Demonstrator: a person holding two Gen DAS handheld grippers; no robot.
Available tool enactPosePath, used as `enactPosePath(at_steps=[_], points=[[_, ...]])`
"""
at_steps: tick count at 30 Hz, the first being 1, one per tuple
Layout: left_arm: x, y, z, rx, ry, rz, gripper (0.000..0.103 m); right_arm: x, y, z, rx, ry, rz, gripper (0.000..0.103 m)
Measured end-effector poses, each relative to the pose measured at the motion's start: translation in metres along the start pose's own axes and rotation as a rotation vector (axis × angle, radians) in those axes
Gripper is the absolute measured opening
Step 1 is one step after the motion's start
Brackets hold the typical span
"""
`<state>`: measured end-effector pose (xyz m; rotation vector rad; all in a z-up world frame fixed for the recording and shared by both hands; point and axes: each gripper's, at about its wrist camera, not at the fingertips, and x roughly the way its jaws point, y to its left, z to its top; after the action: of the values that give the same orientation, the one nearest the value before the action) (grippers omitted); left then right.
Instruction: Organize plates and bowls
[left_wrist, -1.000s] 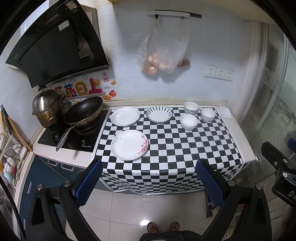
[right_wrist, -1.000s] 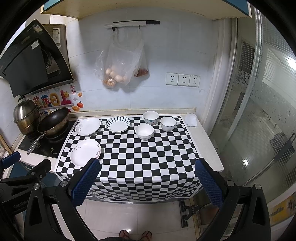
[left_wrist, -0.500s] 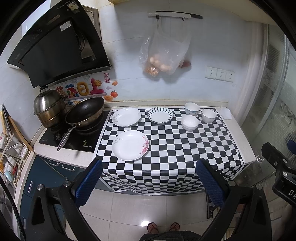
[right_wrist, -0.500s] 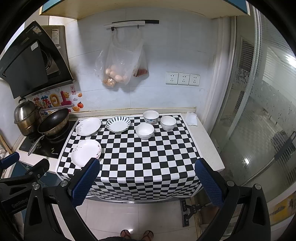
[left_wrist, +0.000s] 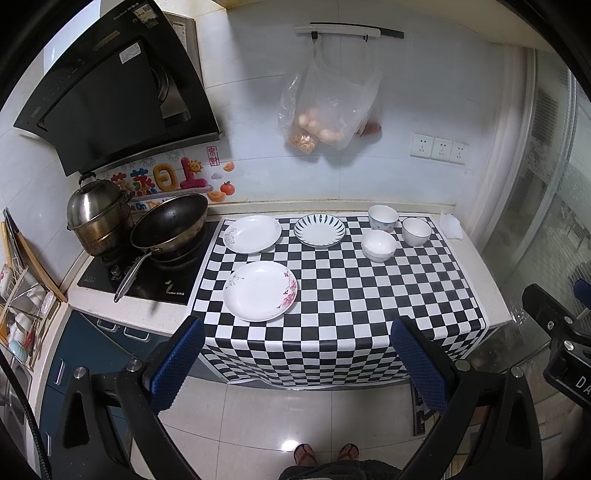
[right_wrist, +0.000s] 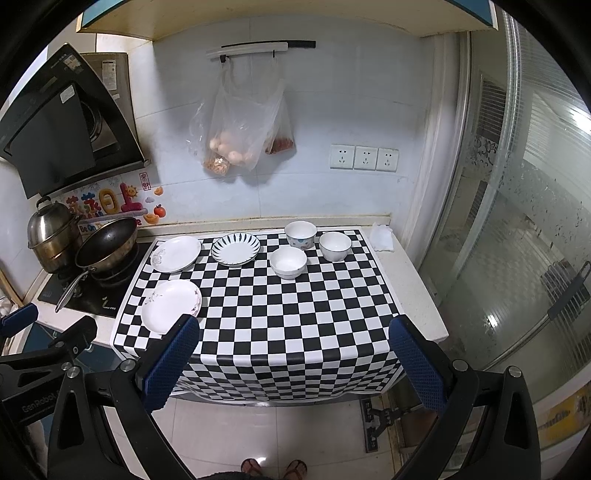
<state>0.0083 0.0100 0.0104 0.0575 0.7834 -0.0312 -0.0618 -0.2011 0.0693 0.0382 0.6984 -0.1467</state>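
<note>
Three plates lie on the checkered cloth (left_wrist: 351, 295): a white plate with pink flowers (left_wrist: 259, 290) at the front left, a white plate (left_wrist: 253, 234) behind it, and a blue-striped plate (left_wrist: 320, 230) to its right. Three bowls stand at the back right: a patterned bowl (left_wrist: 382, 218), a plain white bowl (left_wrist: 378, 246) and a dark-rimmed bowl (left_wrist: 416, 231). The same plates (right_wrist: 171, 305) and bowls (right_wrist: 288, 261) show in the right wrist view. My left gripper (left_wrist: 295, 360) and right gripper (right_wrist: 293, 358) are open and empty, held back from the counter's front edge above the floor.
A black wok (left_wrist: 168, 227) and a steel pot (left_wrist: 98, 218) sit on the hob at the left. A range hood (left_wrist: 110, 92) hangs above. A plastic bag of food (left_wrist: 327, 107) hangs on the wall. A glass door (right_wrist: 517, 240) stands at the right. A dish rack (left_wrist: 18, 314) shows far left.
Both grippers have drifted slightly; the counter sits a little higher and nearer in view. Nothing on the counter has moved.
</note>
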Motion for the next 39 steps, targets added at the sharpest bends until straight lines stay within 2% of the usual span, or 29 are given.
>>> enactPosePath(at_steps=[28, 33, 36, 39], points=[[0.003, 0.005, 0.001, -0.004, 0.002, -0.004, 0.103, 0.006, 0.006, -0.002, 0.028, 0.009, 0.009, 0.103], [0.044, 0.034, 0.011, -0.032, 0.025, 0.014, 0.103, 0.042, 0.014, -0.001, 0.080, 0.048, 0.090, 0.103], [0.093, 0.060, 0.016, -0.056, 0.089, 0.047, 0.103, 0.081, 0.024, -0.003, 0.092, 0.096, 0.155, 0.103], [0.146, 0.087, 0.015, -0.077, 0.184, 0.049, 0.103, 0.140, 0.039, -0.007, 0.094, 0.196, 0.196, 0.103]])
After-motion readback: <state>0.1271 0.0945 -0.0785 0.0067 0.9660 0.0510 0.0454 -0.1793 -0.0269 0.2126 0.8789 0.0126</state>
